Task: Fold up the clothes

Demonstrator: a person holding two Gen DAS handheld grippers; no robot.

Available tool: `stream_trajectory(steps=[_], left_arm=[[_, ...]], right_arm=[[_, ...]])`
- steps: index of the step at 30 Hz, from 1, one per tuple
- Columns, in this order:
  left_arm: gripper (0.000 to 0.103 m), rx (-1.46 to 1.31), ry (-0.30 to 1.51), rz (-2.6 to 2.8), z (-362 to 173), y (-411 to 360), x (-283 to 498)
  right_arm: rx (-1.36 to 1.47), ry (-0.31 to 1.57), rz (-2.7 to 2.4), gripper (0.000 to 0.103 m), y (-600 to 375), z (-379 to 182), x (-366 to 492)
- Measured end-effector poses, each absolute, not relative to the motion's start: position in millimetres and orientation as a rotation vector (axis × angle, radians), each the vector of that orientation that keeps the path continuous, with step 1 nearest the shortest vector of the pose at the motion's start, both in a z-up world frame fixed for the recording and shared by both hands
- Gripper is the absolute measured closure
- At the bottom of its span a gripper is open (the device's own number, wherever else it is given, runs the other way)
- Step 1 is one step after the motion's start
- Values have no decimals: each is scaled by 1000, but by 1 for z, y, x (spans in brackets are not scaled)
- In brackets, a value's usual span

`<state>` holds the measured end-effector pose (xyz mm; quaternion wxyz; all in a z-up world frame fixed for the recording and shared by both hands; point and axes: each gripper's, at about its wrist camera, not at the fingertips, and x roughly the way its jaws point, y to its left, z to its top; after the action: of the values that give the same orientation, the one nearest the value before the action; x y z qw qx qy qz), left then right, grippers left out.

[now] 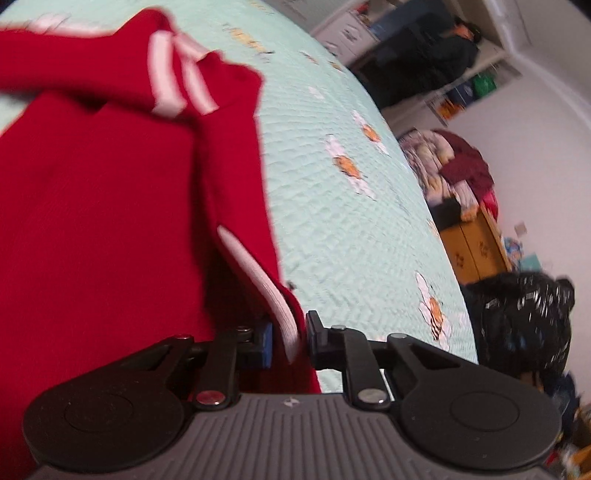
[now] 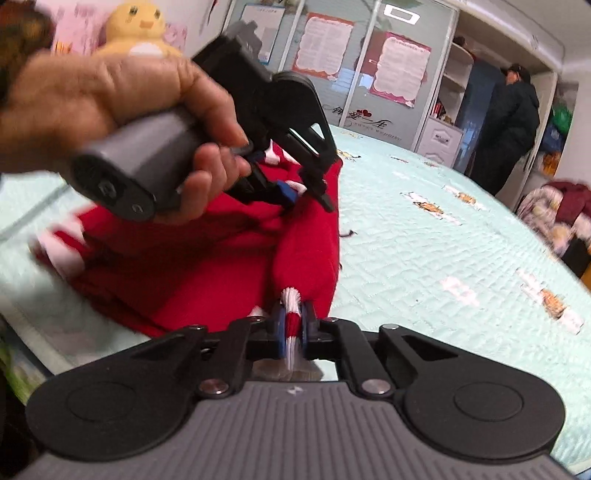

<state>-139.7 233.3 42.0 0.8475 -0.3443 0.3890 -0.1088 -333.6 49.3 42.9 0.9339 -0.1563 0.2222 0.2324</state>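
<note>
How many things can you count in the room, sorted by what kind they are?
Red garments with white stripes: 1
Grippers, left and right, each pinching the garment: 2
Yellow chick plush toys: 1
Black bags beside the bed: 1
Mint quilts with bee prints: 1
Total: 6

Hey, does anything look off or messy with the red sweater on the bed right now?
Nothing damaged. The red sweater lies bunched and unevenly folded on the mint quilt, one striped cuff flopped across it. Both the left gripper and right gripper pinch its striped edges.
</note>
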Motion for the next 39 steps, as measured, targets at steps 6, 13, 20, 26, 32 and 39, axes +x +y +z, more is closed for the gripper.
stream_trajectory(steps=[6, 13, 20, 26, 32, 39], left_arm=[[88, -601, 765, -221, 63, 251, -149], [85, -761, 771, -181, -2, 289, -171], [55, -882, 727, -201, 5, 290, -165], [53, -881, 733, -136, 10, 279, -148], [97, -759, 752, -79, 22, 270, -131], [97, -577, 763, -27, 27, 280, -127]], right_arm=[[-192, 434, 561, 97, 52, 70, -330], [-377, 482, 638, 78, 78, 34, -339], [58, 488, 700, 64, 29, 57, -321], [218, 424, 546, 64, -8, 44, -306], [187, 418, 529, 64, -2, 30, -304], [86, 412, 643, 64, 8, 30, -318]])
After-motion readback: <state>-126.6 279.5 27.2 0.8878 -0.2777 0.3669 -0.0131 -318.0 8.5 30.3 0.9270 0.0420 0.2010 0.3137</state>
